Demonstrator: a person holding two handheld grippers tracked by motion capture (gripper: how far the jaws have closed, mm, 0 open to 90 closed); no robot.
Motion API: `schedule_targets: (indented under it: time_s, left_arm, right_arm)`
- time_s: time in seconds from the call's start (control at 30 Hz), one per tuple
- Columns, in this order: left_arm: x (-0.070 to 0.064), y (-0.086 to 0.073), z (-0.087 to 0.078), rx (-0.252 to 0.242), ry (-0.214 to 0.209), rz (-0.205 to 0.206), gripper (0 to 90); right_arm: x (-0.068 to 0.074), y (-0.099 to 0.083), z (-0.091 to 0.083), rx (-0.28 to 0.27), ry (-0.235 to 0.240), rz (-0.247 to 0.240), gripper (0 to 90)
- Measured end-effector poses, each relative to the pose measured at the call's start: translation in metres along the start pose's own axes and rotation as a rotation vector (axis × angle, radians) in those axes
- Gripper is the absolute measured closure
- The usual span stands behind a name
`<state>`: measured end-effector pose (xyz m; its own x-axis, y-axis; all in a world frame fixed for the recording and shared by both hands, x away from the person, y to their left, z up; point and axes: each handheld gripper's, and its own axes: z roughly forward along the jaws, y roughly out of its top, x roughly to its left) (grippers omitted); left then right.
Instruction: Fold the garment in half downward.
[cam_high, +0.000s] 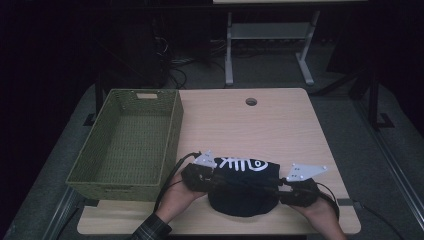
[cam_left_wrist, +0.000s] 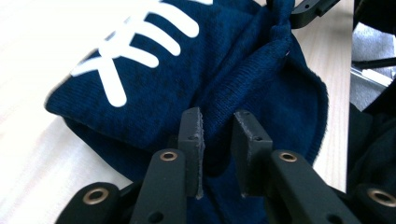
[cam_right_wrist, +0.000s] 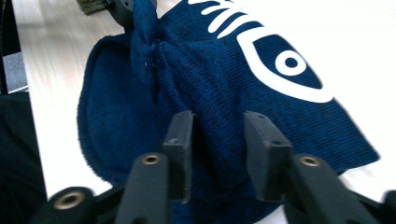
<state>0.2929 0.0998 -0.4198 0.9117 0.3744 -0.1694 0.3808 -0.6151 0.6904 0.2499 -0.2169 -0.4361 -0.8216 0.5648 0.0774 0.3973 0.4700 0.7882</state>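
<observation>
At six o'clock on the table (cam_high: 280, 125), two forearms come in from the bottom edge, cut off by the frame; a plaid sleeve (cam_high: 150, 231) covers the left one. The left gripper (cam_high: 216, 178) sits at the seven o'clock side of a dark blue knit hat (cam_high: 243, 192), the right gripper (cam_high: 276, 187) at its five o'clock side.

In the left gripper view, the jaws stand a little apart with a fold of the hat (cam_left_wrist: 224, 88) between them; whether the pads press the cloth is hard to tell. In the right gripper view, the jaws likewise straddle a ridge of the hat (cam_right_wrist: 210, 84), gap visible, grip uncertain. The hat's lower edge is hidden behind both sets of jaws.

A white fish-skeleton print (cam_high: 243, 164) crosses the hat's far side at twelve o'clock.

Farther off, at ten o'clock, a green woven basket (cam_high: 170, 135) stands on the table's left edge. A round hole (cam_high: 251, 102) lies near the far edge. Beyond, the room is too dark to make out.
</observation>
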Motion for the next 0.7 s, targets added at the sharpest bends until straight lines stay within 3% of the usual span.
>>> schedule_targets:
  time_s: [0.1, 0.4, 0.6, 0.7]
  left_arm:
    - [-0.003, -0.002, -0.004, -0.012, -0.012, -0.011, 68.1]
    - [-0.008, 0.0, -0.025, -0.055, 0.008, -0.007, 59.6]
    - [-0.003, -0.005, -0.045, -0.096, 0.029, -0.045, 59.3]
    - [-0.001, -0.004, -0.052, -0.11, 0.04, -0.063, 67.1]
  right_arm:
    - [0.003, -0.001, -0.003, -0.008, 0.005, 0.008, 55.7]
    - [0.004, 0.001, -0.026, -0.045, -0.001, 0.026, 51.8]
    - [-0.003, -0.008, -0.041, -0.057, -0.024, 0.062, 55.6]
    - [-0.008, -0.01, -0.046, -0.059, -0.034, 0.068, 62.4]
